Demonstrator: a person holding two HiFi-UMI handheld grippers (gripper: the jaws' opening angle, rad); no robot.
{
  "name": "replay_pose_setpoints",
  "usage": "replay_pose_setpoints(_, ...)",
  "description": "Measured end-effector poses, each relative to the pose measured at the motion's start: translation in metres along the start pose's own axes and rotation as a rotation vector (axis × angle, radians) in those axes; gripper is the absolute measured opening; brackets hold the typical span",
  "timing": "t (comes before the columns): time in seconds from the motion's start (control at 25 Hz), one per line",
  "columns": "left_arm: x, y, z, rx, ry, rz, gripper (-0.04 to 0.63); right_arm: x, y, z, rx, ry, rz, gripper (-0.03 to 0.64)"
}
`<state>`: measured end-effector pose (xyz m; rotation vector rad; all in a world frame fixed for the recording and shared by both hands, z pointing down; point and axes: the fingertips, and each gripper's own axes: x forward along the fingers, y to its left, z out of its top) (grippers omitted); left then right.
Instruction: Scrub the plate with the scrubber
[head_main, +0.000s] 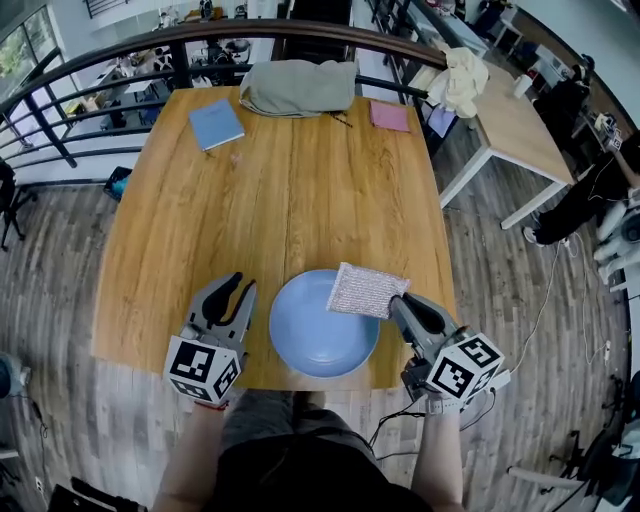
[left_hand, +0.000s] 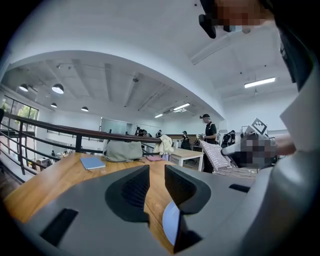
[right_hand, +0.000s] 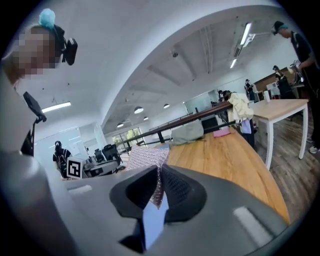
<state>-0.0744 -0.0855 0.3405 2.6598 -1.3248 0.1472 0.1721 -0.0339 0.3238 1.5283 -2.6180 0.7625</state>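
Right fingers (right_hand: 184, 191) tight on scrubber (head_main: 365, 290) above plate (head_main: 315, 335)

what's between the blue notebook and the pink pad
A grey bag lies between the blue notebook and the pink pad, seen in the head view.

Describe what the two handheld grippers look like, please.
The left gripper and the right gripper are both grey moulded shells with black ribbed pads inside the jaws. Each carries a white cube printed with black square markers. A thin black cable trails from the right one.
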Motion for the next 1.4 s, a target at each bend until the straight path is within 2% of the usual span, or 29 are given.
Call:
replay_pose_setpoints(0.16,-0.003,-0.004,0.03,0.023,-0.059,-0.018,0.089,-0.018,0.005,0.041,0.001,-0.161,-0.028,0.038)
replay_pose_setpoints(0.32,-0.005,-0.01,0.073,0.06,-0.137,-0.053,0.089,-0.035,0.008,0.079,-0.065,-0.28,-0.076,0.04)
replay_pose_setpoints(0.4,-0.009,-0.008,0.09,0.044,-0.174,-0.05,0.077,-0.042,0.013,0.092,-0.133,-0.306,-0.111,0.04)
replay_pose_setpoints(0.48,-0.013,-0.004,0.104,0.031,-0.198,-0.046,-0.003,-0.044,0.019,0.102,-0.202,-0.326,-0.139,0.04)
replay_pose_setpoints(0.72,-0.02,0.003,0.13,0.048,-0.225,-0.027,-0.003,-0.043,0.034,0.125,-0.281,-0.394,-0.17,0.04)
replay_pose_setpoints(1.0,-0.022,-0.001,0.156,0.068,-0.286,-0.02,-0.003,-0.052,0.057,0.154,-0.48,-0.453,-0.234,0.04)
replay_pose_setpoints(1.12,-0.021,0.002,0.165,0.056,-0.278,-0.002,-0.003,-0.053,0.063,0.164,-0.504,-0.474,-0.254,0.04)
replay_pose_setpoints(1.4,-0.006,0.004,0.154,0.01,-0.171,0.038,-0.003,-0.059,0.051,0.166,-0.503,-0.461,-0.296,0.04)
